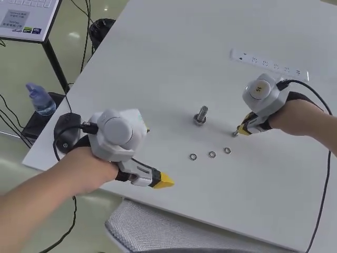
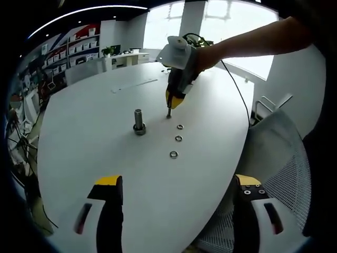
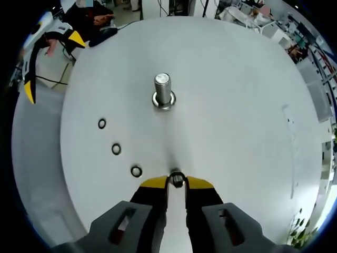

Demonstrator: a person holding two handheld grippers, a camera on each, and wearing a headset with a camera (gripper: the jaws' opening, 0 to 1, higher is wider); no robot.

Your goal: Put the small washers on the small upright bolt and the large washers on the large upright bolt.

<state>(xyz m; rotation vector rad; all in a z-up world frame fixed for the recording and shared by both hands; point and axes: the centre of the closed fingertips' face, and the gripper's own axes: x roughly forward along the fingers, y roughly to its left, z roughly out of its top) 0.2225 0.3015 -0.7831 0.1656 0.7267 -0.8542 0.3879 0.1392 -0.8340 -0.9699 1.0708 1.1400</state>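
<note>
The right tongs point(image 3: 177, 182) pinch nearly shut on the top of the small bolt point(image 2: 169, 113). The left tongs point(image 2: 177, 179) are wide open and empty. Three washers point(image 1: 211, 154) lie on the table point(image 1: 174, 52) near the big bolt point(image 1: 200, 115), so I think most work is left.

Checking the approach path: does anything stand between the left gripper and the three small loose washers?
Nothing visible does. Bare white tabletop lies between the left gripper and the three small silver ring washers; the large upright steel bolt stands off to the side.

Wht tbl point(image 1: 174, 63), silver bolt point(image 1: 200, 116), 3 grey washers point(image 1: 211, 154).
</note>
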